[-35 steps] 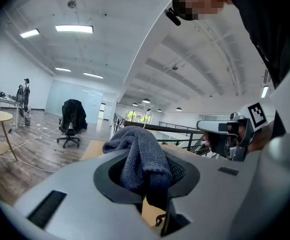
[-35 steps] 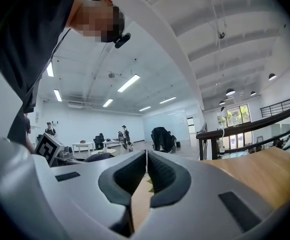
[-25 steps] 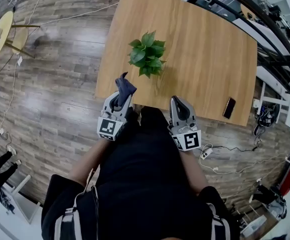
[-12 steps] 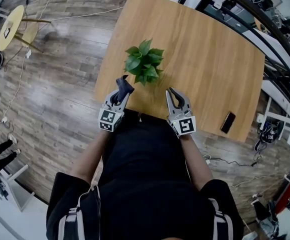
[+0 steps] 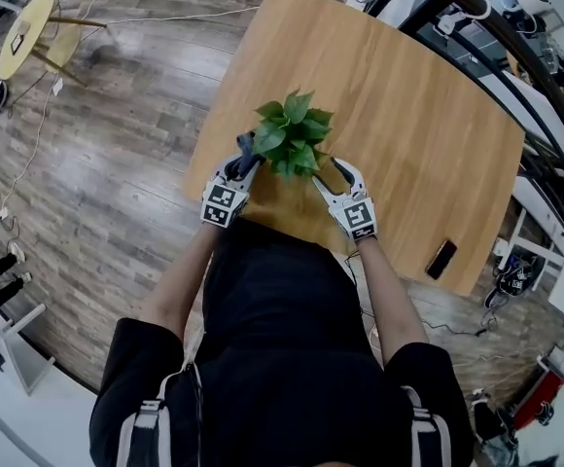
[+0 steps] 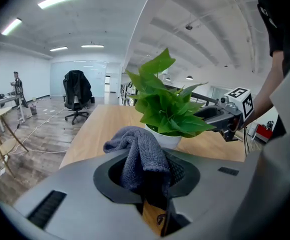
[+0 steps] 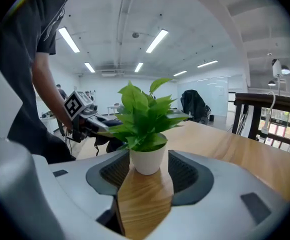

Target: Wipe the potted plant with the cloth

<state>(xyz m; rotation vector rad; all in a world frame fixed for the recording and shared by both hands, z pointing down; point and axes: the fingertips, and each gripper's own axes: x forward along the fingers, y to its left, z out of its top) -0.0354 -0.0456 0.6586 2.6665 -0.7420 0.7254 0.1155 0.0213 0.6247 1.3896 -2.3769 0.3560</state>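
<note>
Closest to the person, the left gripper (image 5: 240, 166) is clamped on the grey cloth (image 6: 139, 154), just left of the potted plant (image 5: 292, 132); the right gripper (image 5: 329, 171), just right of it, has jaws spread, having just been opening, the white pot (image 7: 147, 160) between their tips, unpressed; the plant stands near the wooden table's (image 5: 408, 105) front edge; a phone (image 5: 440, 259) lies well right of it.

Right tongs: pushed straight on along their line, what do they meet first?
The small white round pot of the green leafy plant, dead ahead of the right tongs. Their jaws have just been opening; the pot sits about between their tips, seemingly untouched, depth unclear.
</note>
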